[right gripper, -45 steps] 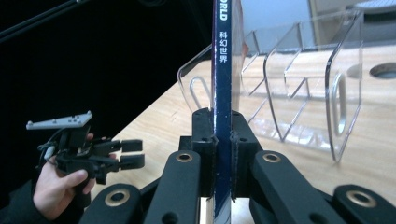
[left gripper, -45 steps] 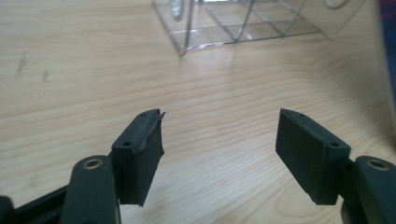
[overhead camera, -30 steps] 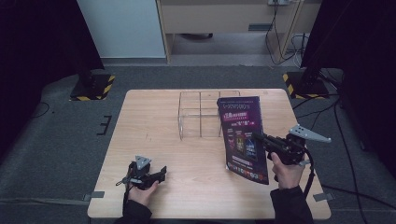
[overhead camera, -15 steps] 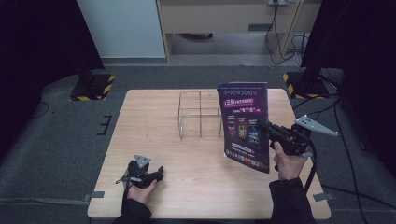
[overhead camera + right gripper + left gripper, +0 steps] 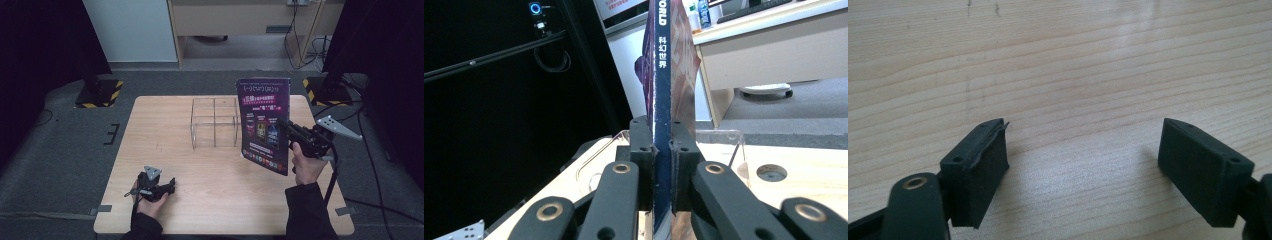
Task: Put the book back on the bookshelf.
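Purple magazine [image 5: 265,125] clamped upright in right gripper [image 5: 289,129], left gripper [image 5: 1083,165] wide open, empty; next, lowering it into the wire rack [image 5: 214,122].

A dark purple magazine [image 5: 264,125] with a blue spine, black hand-held gripper [image 5: 663,150] jaws, pale wood-grain table [image 5: 165,130].
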{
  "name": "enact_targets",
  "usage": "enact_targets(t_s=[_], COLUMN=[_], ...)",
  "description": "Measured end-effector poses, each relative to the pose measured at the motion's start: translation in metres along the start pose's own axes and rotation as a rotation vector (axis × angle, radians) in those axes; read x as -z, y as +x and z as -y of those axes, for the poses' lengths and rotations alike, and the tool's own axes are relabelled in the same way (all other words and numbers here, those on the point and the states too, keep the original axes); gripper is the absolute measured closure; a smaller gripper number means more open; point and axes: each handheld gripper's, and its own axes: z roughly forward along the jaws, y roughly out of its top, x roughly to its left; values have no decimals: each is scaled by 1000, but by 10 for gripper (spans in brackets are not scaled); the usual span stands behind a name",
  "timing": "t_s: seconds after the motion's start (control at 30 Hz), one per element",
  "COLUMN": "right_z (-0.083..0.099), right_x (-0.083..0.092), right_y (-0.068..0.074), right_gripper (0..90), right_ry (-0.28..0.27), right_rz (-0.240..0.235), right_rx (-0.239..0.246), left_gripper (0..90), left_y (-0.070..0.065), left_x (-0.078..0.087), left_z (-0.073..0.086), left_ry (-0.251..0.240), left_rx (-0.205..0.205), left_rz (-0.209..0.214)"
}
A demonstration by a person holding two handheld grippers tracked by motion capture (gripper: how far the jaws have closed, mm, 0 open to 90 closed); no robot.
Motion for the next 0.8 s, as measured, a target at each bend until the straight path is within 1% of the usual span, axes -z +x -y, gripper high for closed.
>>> enact_targets(t_s=[0.23,0.43,0.67,0.8], right_z=[-3,-8,-9,-9], right_x=[-9,-20,-32,-40], right_y=[-6,-8,-13,-16], right_gripper=[844,844,844,844], right_ry=[-20,-36,-43,-53], right_rz=[37,54,81,90], right_rx=[7,14,22,16], left_gripper=[179,174,170,169], left_y=[0,0,0,0], left_x=[0,0,0,0], left_z=[0,0,0,0], left_ry=[0,1,2,1], left_rx=[0,-1,-3,-4], left_rz=[3,4,4,4])
